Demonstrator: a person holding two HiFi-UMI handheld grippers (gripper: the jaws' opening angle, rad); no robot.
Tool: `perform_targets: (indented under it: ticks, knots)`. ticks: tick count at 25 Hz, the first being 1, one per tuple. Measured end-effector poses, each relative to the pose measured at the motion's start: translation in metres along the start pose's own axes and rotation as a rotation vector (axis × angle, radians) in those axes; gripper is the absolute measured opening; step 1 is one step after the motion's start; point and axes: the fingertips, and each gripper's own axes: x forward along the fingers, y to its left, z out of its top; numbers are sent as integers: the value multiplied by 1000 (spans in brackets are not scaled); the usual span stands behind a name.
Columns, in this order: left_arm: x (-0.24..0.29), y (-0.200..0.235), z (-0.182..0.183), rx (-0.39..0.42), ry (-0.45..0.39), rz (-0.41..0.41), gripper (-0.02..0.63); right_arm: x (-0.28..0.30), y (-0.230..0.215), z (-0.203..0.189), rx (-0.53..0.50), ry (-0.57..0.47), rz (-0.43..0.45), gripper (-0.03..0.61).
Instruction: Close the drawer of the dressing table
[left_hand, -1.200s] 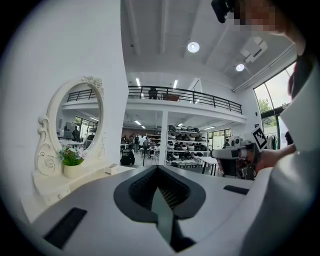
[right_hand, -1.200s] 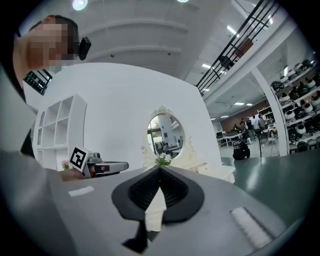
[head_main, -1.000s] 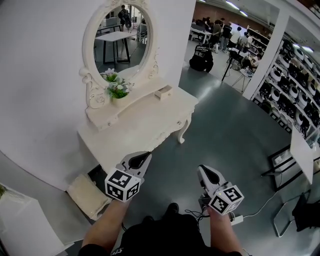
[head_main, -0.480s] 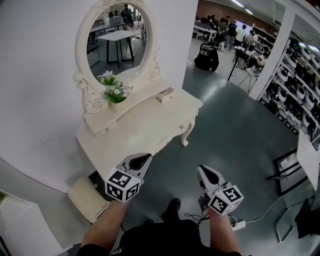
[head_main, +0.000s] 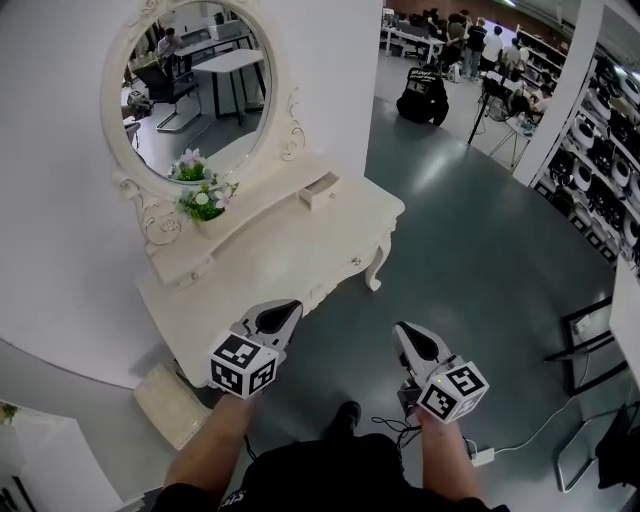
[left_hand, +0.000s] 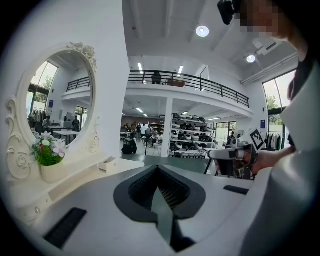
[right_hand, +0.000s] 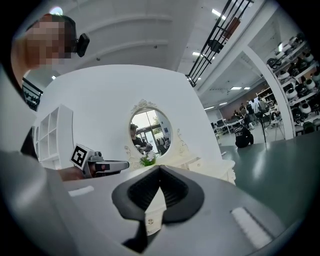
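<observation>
My left claw (head_main: 292, 306) and right claw (head_main: 402, 330) are both closed tip to tip and hold nothing. They hang side by side over the floor (head_main: 470, 260), at the front edge of the table (head_main: 290, 250).

The drawer (head_main: 322, 187) is a small one in the raised shelf at the back of the table, at the shelf's right end, just right of the mirror (head_main: 190, 90). It stands pulled out toward me, its front proud of the shelf face. It is well apart from both claws, so the step in hand is the reach.

I judge closed jaws are right for this, since a blunt joined tip makes a good pusher. I would take one claw in over the table top and leave the other back, clear of the flowers (head_main: 200, 198) to the left. The tip should meet the middle of the drawer's front, squarely. An off-centre touch could skew so short a drawer and jam it.

Then I would push straight along the drawer's own line, toward the wall, slowly, and stop once the front sits flush with the shelf. A hard shove might rock the shelf or the pot.
</observation>
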Motion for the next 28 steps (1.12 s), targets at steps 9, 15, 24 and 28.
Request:
perform_targets:
  ticks: [9,15,24,28]
  knots:
    - [66,-5,25,-13,10,41,6,6,-74,26,24,7,37,11]
    - [88,-7,33,-12,0,43,6,8,-92,31,36,10,45,11]
    - [126,4,49,-28,-30,19,6,18,-114,41,25,34,30,11]
    - [158,30,57,-39,-53,2,6,42,-134,47,7,46,12,11]
